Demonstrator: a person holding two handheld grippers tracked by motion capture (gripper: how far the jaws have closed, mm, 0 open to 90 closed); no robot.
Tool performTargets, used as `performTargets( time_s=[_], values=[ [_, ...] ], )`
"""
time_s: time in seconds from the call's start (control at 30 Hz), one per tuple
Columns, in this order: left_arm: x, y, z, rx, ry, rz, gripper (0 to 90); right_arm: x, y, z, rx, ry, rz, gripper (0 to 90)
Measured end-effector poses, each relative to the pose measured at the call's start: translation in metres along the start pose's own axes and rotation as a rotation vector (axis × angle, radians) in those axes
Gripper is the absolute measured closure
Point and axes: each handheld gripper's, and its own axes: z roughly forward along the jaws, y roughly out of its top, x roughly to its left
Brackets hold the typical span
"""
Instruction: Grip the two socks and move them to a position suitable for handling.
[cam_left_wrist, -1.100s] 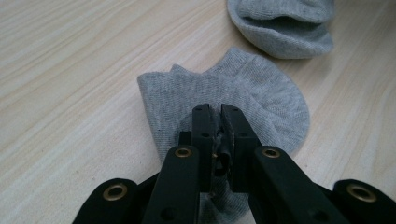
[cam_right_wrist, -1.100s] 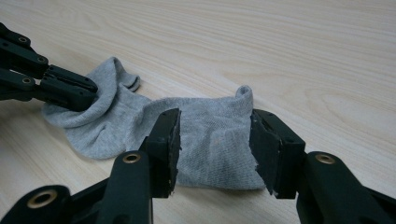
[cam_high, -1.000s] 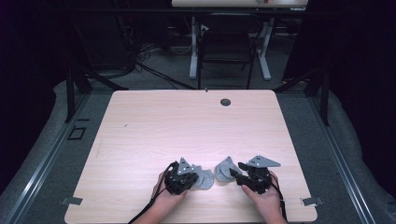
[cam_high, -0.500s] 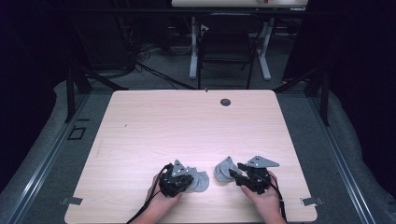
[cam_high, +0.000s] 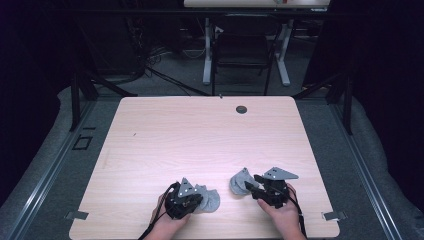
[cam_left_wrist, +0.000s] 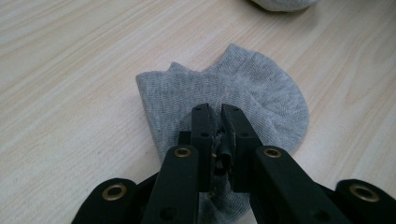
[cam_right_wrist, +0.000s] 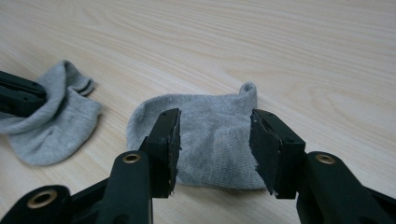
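Two short grey socks lie near the table's front edge. My left gripper (cam_left_wrist: 218, 112) is shut on a pinch of the left sock (cam_left_wrist: 266, 93), which lies flat and rounded beyond the jaws; in the high view that gripper (cam_high: 194, 200) sits at the sock's (cam_high: 211, 199) left side. My right gripper (cam_right_wrist: 214, 127) is open, its jaws standing on either side of the right sock (cam_right_wrist: 212, 140), low over it. In the high view the right sock (cam_high: 240, 181) lies just left of the right gripper (cam_high: 254, 188).
The right gripper view also takes in the left sock (cam_right_wrist: 56, 126) with the left gripper's jaws on it at the far left. A dark round hole (cam_high: 241, 109) sits near the table's far edge. The wooden table (cam_high: 200, 135) is bare beyond the socks.
My left gripper has pulled back toward the front edge and slightly left, dragging its sock away from the other one. The right gripper has stayed nearly still.
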Motion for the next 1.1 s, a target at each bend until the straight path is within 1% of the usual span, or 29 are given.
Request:
performTargets(
  time_s=[0.1, 0.13, 0.17, 0.2, 0.23, 0.27, 0.33, 0.4, 0.43, 0.47, 0.5, 0.53, 0.57, 0.6, 0.63, 0.67, 0.73, 0.8, 0.87, 0.93, 1.0, 1.1],
  values=[
    [-0.003, -0.003, -0.003, 0.001, 0.009, -0.006, 83.8, 0.004, 0.001, 0.001, 0.013, -0.023, -0.052, 53.3],
    [-0.003, -0.004, -0.005, 0.007, 0.011, -0.004, 83.8, 0.005, 0.001, 0.001, 0.014, -0.024, -0.062, 53.3],
    [-0.005, -0.006, -0.006, 0.003, 0.012, -0.016, 83.8, 0.007, 0.002, 0.001, 0.01, -0.026, -0.068, 53.5],
    [-0.005, -0.007, -0.007, 0.001, 0.015, -0.02, 83.8, 0.008, 0.002, 0.001, 0.017, -0.024, -0.081, 54.2],
    [-0.006, -0.009, -0.008, 0.002, 0.011, -0.028, 83.8, 0.009, 0.002, 0.002, 0.02, -0.029, -0.084, 55.4],
    [-0.006, -0.011, -0.01, -0.005, 0.011, -0.042, 83.7, 0.009, 0.002, 0.002, 0.03, -0.027, -0.095, 57.4],
    [-0.005, -0.013, -0.012, -0.004, -0.004, -0.061, 82.7, 0.009, 0.003, 0.004, 0.049, -0.035, -0.118, 64.9],
    [-0.006, -0.016, -0.013, -0.015, -0.016, -0.092, 81.1, 0.009, 0.005, 0.005, 0.062, -0.042, -0.127, 69.4],
    [-0.006, -0.016, -0.014, -0.015, -0.02, -0.1, 80.2, 0.008, 0.007, 0.007, 0.072, -0.039, -0.127, 70.9],
    [-0.007, -0.017, -0.015, -0.01, -0.023, -0.095, 78.9, 0.008, 0.009, 0.011, 0.093, -0.041, -0.13, 74.2],
    [-0.007, -0.017, -0.015, -0.009, -0.023, -0.094, 78.3, 0.008, 0.01, 0.012, 0.105, -0.041, -0.139, 75.2],
    [-0.008, -0.017, -0.015, -0.01, -0.02, -0.085, 78.3, 0.008, 0.01, 0.012, 0.105, -0.041, -0.139, 75.2],
    [-0.01, -0.017, -0.016, -0.008, -0.027, -0.086, 77.9, 0.008, 0.011, 0.016, 0.128, -0.042, -0.151, 76.8],
    [-0.01, -0.017, -0.016, -0.007, -0.024, -0.077, 77.8, 0.009, 0.011, 0.019, 0.143, -0.034, -0.154, 78.4],
    [-0.011, -0.017, -0.016, -0.006, -0.023, -0.071, 77.5, 0.011, 0.01, 0.026, 0.177, -0.021, -0.165, 79.9],
    [-0.012, -0.017, -0.016, -0.006, -0.022, -0.074, 77.5, 0.011, 0.01, 0.026, 0.177, -0.021, -0.165, 79.9],
    [-0.012, -0.017, -0.015, -0.007, -0.025, -0.075, 77.4, 0.013, 0.009, 0.033, 0.215, -0.007, -0.162, 80.2],
    [-0.012, -0.017, -0.015, -0.009, -0.029, -0.079, 77.1, 0.015, 0.01, 0.037, 0.215, -0.011, -0.157, 80.2],
    [-0.01, -0.017, -0.015, -0.009, -0.035, -0.077, 77.0, 0.017, 0.013, 0.041, 0.217, 0.01, -0.132, 80.1],
    [-0.011, -0.017, -0.014, -0.012, -0.034, -0.08, 77.0, 0.02, 0.015, 0.045, 0.217, 0.016, -0.112, 79.9],
    [-0.011, -0.017, -0.014, -0.014, -0.032, -0.074, 77.1, 0.023, 0.018, 0.049, 0.219, 0.021, -0.105, 79.6],
    [-0.012, -0.018, -0.013, -0.022, -0.027, -0.07, 77.1, 0.03, 0.021, 0.055, 0.219, 0.023, -0.109, 79.3]
  ],
)
